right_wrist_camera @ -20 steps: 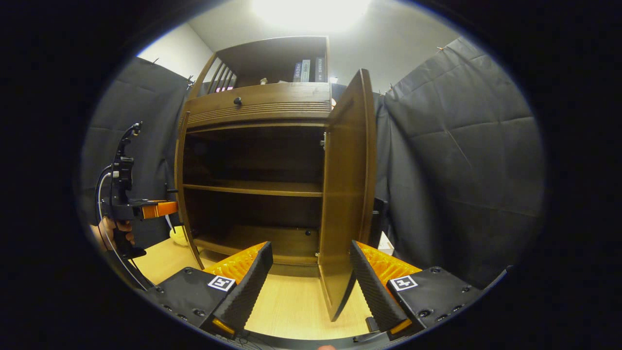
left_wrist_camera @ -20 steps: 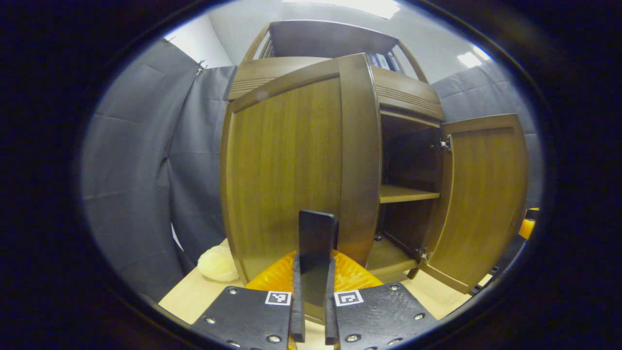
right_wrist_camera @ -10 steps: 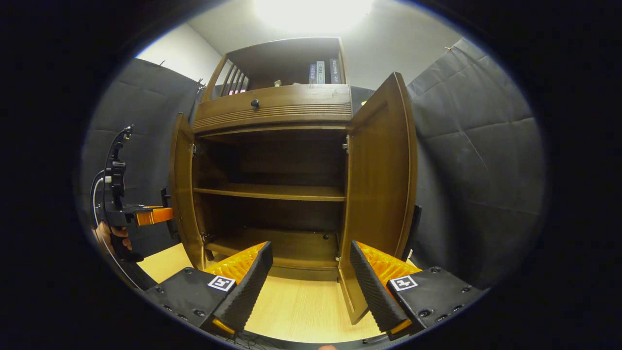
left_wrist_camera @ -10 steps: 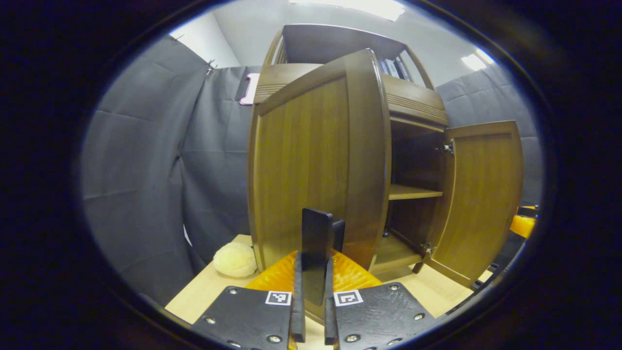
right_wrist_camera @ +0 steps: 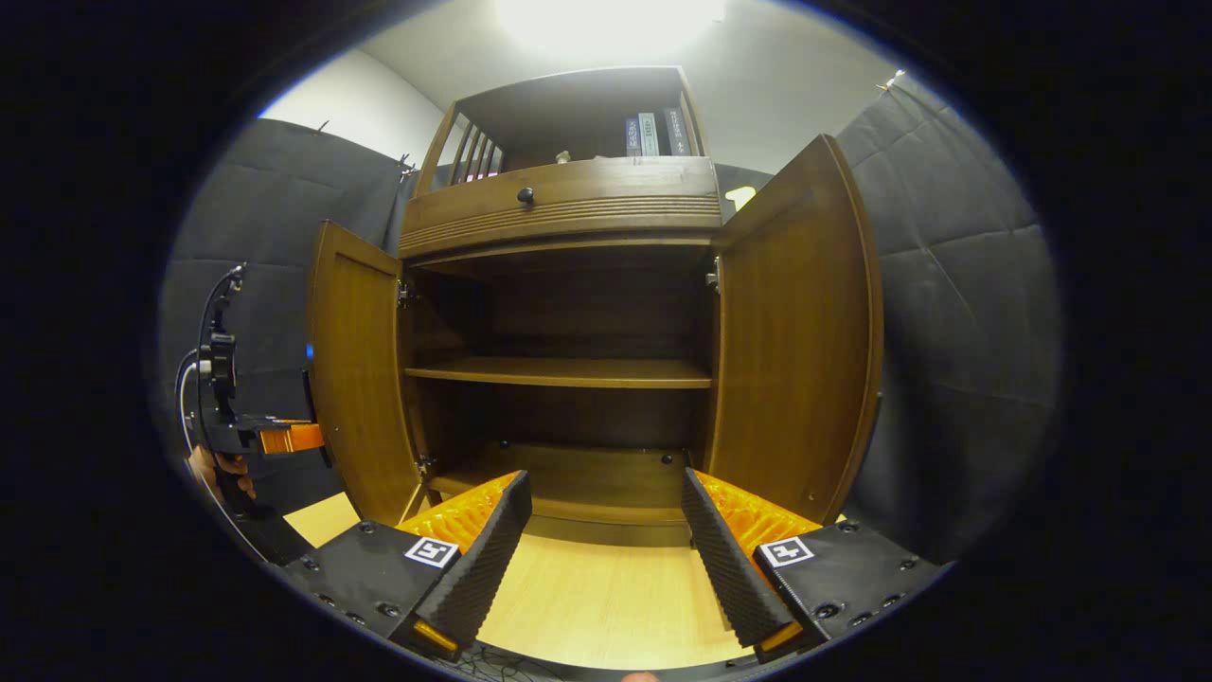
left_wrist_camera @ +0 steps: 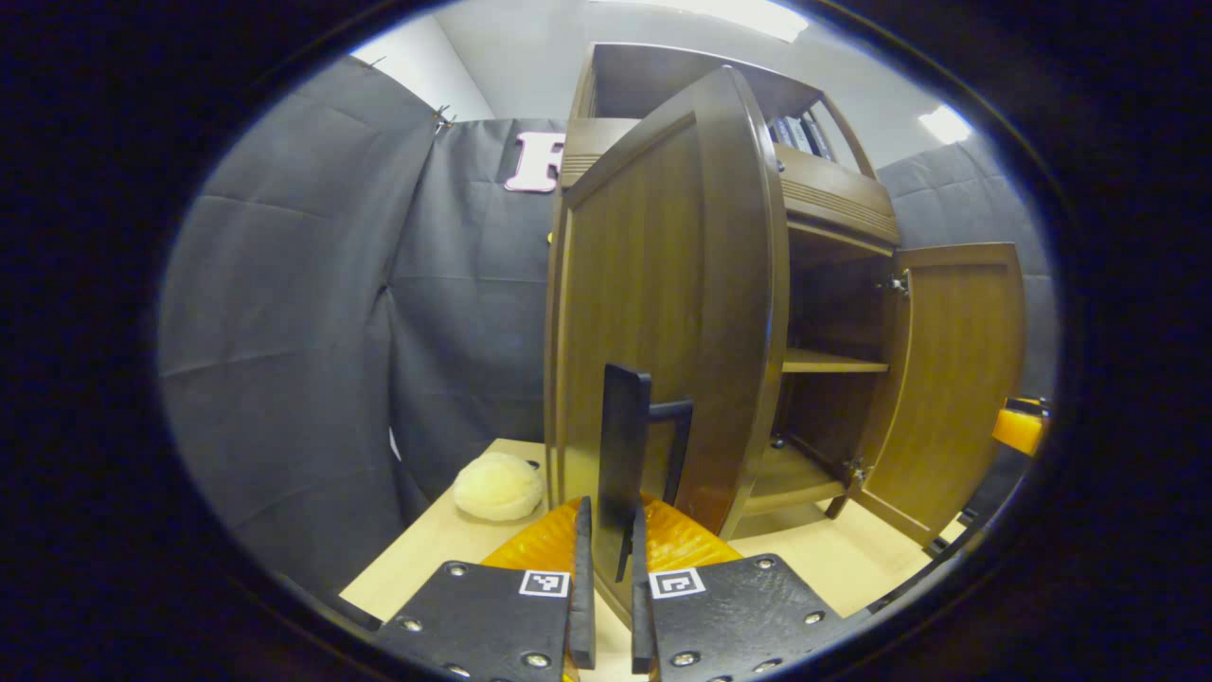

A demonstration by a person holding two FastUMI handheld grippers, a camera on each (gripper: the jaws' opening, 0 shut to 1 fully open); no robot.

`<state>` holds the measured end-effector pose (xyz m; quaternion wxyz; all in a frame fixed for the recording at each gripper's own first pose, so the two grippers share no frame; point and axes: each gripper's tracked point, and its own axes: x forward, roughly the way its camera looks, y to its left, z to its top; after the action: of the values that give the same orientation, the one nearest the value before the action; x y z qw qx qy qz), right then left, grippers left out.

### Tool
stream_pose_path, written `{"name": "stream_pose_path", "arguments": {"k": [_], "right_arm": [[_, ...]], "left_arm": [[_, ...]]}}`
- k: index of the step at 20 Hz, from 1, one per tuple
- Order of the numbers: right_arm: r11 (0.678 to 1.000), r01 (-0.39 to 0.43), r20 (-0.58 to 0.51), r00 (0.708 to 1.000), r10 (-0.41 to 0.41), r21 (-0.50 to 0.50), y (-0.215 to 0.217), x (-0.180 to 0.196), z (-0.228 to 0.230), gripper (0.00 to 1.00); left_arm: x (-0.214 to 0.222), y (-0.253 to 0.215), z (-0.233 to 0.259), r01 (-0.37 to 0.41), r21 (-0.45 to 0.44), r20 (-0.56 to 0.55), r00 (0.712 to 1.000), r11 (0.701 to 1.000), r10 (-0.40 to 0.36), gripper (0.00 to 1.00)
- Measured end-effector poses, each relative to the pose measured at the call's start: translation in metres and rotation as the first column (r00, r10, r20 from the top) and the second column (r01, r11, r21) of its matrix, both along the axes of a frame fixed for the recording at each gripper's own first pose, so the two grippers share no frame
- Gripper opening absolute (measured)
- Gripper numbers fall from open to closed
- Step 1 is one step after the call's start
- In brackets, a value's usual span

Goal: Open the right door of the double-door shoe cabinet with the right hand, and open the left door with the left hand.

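The brown wooden shoe cabinet point(right_wrist_camera: 568, 213) stands with both doors swung out. In the left gripper view, the left door point(left_wrist_camera: 653, 313) is seen almost edge-on, and my left gripper point(left_wrist_camera: 606, 578) is shut on its dark bar handle point(left_wrist_camera: 625, 436). The right door point(left_wrist_camera: 956, 379) hangs wide beyond it. In the right gripper view, my right gripper point(right_wrist_camera: 606, 559) is open in front of the cabinet's inside, nothing between its fingers. The left door point(right_wrist_camera: 355, 369) and right door point(right_wrist_camera: 795, 350) flank it. The left gripper point(right_wrist_camera: 284, 438), held by a hand point(right_wrist_camera: 213, 466), sits on the outer side of the left door.
A cream fluffy lump point(left_wrist_camera: 497, 486) lies on the light wooden table point(right_wrist_camera: 606, 606) by the cabinet's left side. Inside are a middle shelf point(right_wrist_camera: 568, 372) and a bottom board. Above sit a drawer knob point(right_wrist_camera: 525, 197) and some books point(right_wrist_camera: 653, 133). Black cloth walls close in on both sides.
The left door has swung further out with my left gripper on its handle. The right door has opened wider and its edge no longer stands between my right gripper's fingers.
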<state>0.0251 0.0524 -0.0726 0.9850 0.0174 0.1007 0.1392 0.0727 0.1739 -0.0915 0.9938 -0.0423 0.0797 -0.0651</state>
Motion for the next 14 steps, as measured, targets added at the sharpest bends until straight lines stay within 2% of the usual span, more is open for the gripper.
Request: {"name": "stream_pose_path", "arguments": {"k": [3,6,9,14], "right_arm": [[1.000,-0.016,0.002,1.000,0.016,0.010,0.012,0.004,0.002,1.00],[0.999,-0.038,0.002,0.999,0.038,0.010,0.025,0.009,0.003,0.97],[0.998,-0.060,0.003,0.998,0.060,0.010,0.039,0.010,0.002,1.00],[0.997,-0.078,0.001,0.997,0.078,0.012,0.056,0.013,-0.001,0.97]], "left_arm": [[0.000,0.026,0.000,-0.042,0.025,0.010,0.999,0.999,0.041,0.16],[-0.002,0.048,0.001,-0.077,0.006,0.010,0.997,0.997,0.077,0.13],[-0.003,0.076,0.002,-0.121,0.001,0.019,0.992,0.993,0.121,0.17],[-0.006,0.088,0.001,-0.118,0.009,0.017,0.993,0.993,0.118,0.16]]}}
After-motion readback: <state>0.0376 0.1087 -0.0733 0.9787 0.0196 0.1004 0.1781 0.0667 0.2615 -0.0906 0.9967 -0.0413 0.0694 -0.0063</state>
